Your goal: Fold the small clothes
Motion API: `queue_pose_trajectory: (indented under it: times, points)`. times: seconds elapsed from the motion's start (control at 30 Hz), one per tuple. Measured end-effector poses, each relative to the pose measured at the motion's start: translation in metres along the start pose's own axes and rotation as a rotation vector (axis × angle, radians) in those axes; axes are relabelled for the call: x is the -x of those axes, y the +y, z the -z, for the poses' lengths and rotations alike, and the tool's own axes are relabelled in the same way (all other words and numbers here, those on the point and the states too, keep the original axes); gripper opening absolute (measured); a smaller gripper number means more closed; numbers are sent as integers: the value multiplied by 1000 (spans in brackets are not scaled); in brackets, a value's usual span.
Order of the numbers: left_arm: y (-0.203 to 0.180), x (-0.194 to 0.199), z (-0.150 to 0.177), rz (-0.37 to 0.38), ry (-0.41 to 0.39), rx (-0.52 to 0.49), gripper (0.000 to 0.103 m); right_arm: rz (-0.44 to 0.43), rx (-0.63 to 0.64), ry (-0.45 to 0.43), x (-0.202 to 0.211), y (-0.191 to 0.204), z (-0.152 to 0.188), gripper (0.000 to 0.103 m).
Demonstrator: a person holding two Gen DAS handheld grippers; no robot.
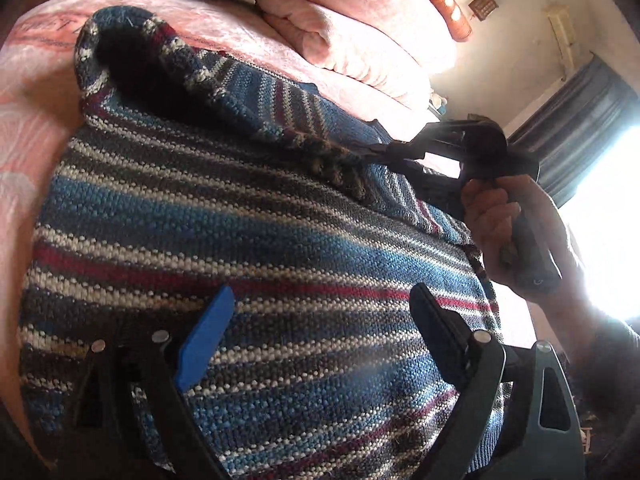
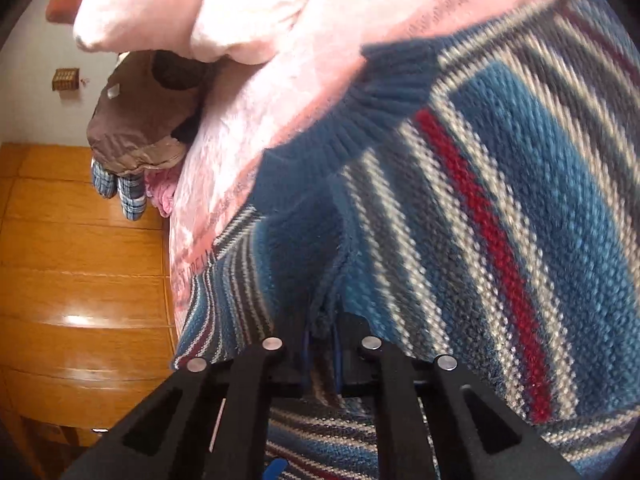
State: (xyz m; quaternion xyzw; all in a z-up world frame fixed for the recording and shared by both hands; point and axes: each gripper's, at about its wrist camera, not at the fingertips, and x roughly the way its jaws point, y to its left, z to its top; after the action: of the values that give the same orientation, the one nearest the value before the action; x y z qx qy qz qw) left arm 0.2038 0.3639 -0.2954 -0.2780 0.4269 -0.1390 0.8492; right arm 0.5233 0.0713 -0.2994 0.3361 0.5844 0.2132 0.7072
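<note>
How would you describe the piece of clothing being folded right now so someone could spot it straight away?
Start at the pink plush bedspread that covers the bed; the striped knitted sweater lies spread across it, pinched at one edge by the right gripper. Unlike the plain pink folded blanket behind it, it carries blue, grey, white and red bands.

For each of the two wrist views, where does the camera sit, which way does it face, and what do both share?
Left wrist: sits behind the open left gripper, facing across the striped sweater toward the window; shows the right gripper and the hand holding it.
Right wrist: sits behind the right gripper, shut on the sweater's seam, facing the pink bedding and wooden floor; no hand visible.
Shared: sweater, bedding.
</note>
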Motion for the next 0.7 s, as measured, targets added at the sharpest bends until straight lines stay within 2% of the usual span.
queue_pose_trajectory:
  times: [0.2,0.33,0.53,0.7]
  points:
    - [10,3,3,27,-4,48,89,66,224,-115,67,77,-20,7]
    - [14,5,2,30,-2,47,89,123,327,-160,107,106,-34,7]
    - [13,5,-1,40,5,54,88,161,333,-176,140,86,-42,7]
    - [12,6,-6,56,8,67,87,175,288,-141,128,41,-37,7]
